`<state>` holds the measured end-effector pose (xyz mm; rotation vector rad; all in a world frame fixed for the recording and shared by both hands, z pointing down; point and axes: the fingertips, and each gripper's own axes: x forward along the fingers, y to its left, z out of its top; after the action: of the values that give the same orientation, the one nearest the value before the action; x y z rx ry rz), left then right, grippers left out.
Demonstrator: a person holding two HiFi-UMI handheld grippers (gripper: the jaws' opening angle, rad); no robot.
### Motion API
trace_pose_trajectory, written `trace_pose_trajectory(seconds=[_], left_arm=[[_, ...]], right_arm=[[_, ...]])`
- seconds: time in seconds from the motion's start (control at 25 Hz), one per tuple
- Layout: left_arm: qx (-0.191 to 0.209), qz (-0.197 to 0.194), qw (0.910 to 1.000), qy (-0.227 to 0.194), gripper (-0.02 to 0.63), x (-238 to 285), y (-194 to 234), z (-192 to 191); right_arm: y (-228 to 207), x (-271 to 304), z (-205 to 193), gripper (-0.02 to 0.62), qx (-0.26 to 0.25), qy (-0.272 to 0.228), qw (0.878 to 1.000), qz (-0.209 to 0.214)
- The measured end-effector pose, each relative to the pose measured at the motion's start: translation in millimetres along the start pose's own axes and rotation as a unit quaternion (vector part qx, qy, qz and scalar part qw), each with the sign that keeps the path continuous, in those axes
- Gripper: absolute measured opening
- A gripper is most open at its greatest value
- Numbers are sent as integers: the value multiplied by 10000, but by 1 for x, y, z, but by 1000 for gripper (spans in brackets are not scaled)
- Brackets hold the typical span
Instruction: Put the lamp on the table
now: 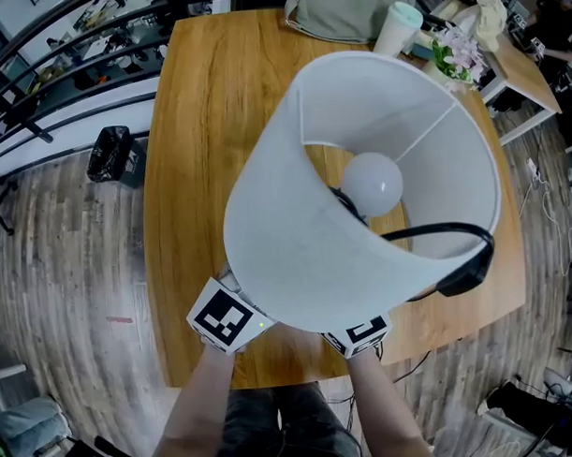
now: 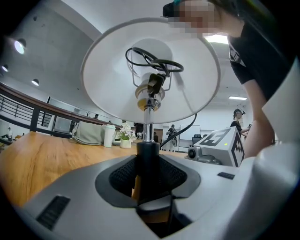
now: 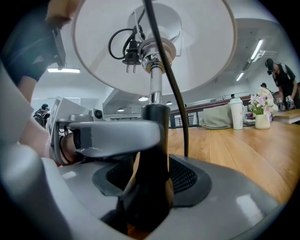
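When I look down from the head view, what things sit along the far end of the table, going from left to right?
grey bag → white cup → flowers

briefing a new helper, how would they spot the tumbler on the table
Go to the far end of the table, past the lamp. There the tumbler stands between a grey bag and a vase of flowers; it alone is a tall white cylinder with a pale lid.
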<state>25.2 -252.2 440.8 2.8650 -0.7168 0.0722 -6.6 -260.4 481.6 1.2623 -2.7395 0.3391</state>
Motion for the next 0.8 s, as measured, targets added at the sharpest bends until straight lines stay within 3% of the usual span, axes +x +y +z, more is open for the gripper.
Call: trace_pose_trajectory(seconds=[0.24, 0.32, 0.36, 0.44, 0.52, 0.56, 0.72, 0.8], left_arm=[[-133, 99, 9998, -54, 141, -2, -3, -3], [78, 52, 10000, -26, 141, -5, -4, -5], [443, -62, 9989, 106, 141, -6, -5, -8], [1222, -362, 9886, 796, 141, -14, -8, -27], [1261, -473, 9793, 1512, 141, -22, -12, -49], [1191, -466, 9784, 1624, 141, -24, -14, -52], [1410, -408, 9815, 1225, 141, -19, -13, -41], [1265, -252, 9893, 688, 141, -16, -13, -27]], right_arm=[[1, -18, -6, 232, 114, -105, 9997, -184], [3, -24, -7, 232, 137, -121, 9997, -169], [4, -26, -5, 232, 135, -120, 9997, -158], [4, -28, -5, 232, 144, -129, 9996, -183], [4, -31, -6, 232, 153, -107, 9995, -249], [5, -32, -7, 232, 150, -100, 9995, -272], [8, -39, -5, 232, 117, -110, 9994, -308], [10, -42, -4, 232, 103, -118, 9994, -310]])
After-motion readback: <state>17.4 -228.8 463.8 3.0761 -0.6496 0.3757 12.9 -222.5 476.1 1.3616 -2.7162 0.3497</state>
